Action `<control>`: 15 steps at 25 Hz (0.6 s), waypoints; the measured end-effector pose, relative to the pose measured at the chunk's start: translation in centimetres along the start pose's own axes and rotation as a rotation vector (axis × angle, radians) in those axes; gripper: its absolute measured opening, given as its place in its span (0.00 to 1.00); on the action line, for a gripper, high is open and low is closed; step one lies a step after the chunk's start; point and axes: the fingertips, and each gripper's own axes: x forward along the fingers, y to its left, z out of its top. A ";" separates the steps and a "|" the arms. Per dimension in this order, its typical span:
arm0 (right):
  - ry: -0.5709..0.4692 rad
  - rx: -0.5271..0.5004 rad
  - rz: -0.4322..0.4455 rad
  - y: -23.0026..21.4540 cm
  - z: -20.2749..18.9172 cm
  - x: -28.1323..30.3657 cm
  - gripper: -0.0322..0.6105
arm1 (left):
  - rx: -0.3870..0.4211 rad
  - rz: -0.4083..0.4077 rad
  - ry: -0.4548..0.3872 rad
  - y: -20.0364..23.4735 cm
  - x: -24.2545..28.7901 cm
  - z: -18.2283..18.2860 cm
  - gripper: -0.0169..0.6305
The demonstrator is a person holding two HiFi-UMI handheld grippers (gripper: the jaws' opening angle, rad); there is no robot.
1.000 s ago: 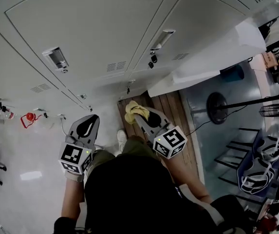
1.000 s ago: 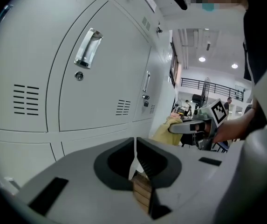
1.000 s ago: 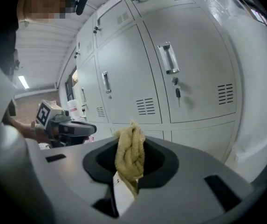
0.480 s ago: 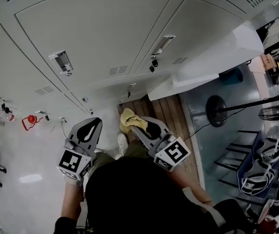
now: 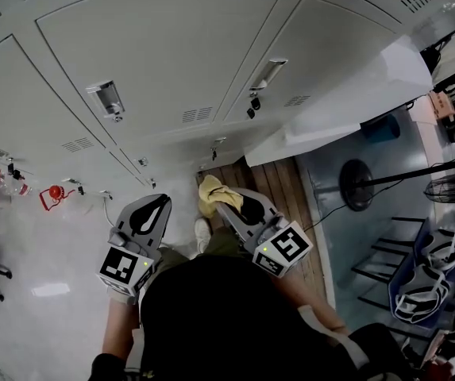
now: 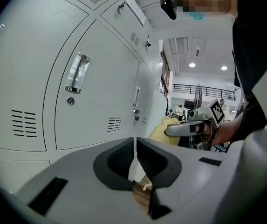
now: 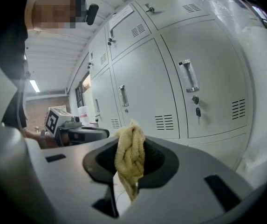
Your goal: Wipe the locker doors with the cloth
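A wall of pale grey locker doors (image 5: 171,54) fills the upper head view, with handles (image 5: 106,100) and vent slots. My right gripper (image 5: 229,205) is shut on a yellow cloth (image 5: 211,191), bunched at its jaw tips and held low, short of the lockers. In the right gripper view the cloth (image 7: 130,157) stands between the jaws in front of a door (image 7: 147,87). My left gripper (image 5: 149,213) is shut with nothing in it, level with the right one. The left gripper view has the lockers (image 6: 91,97) at left and the right gripper (image 6: 170,127) with the cloth (image 6: 161,129) at right.
A wooden platform (image 5: 283,189) lies under the lockers at right. A fan stand (image 5: 358,177) and blue racks (image 5: 426,268) stand on the floor to the right. Red items (image 5: 48,193) and a bottle (image 5: 13,185) sit at the far left.
Both grippers have shifted slightly down and right in the head view as the camera tilted up; the cloth stays in the right gripper's jaws.
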 end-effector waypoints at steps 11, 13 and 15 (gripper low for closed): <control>-0.017 0.096 0.012 -1.0 0.0 0.4 0.19 | 0.031 0.009 -0.004 -0.2 -0.4 -0.3 0.04; -0.019 0.116 0.015 -1.2 -0.1 0.5 0.19 | 0.009 0.014 0.017 -0.3 -0.5 -0.3 0.04; -0.019 0.126 0.017 -1.3 -0.2 0.5 0.19 | 0.001 0.016 0.029 -0.4 -0.5 -0.4 0.04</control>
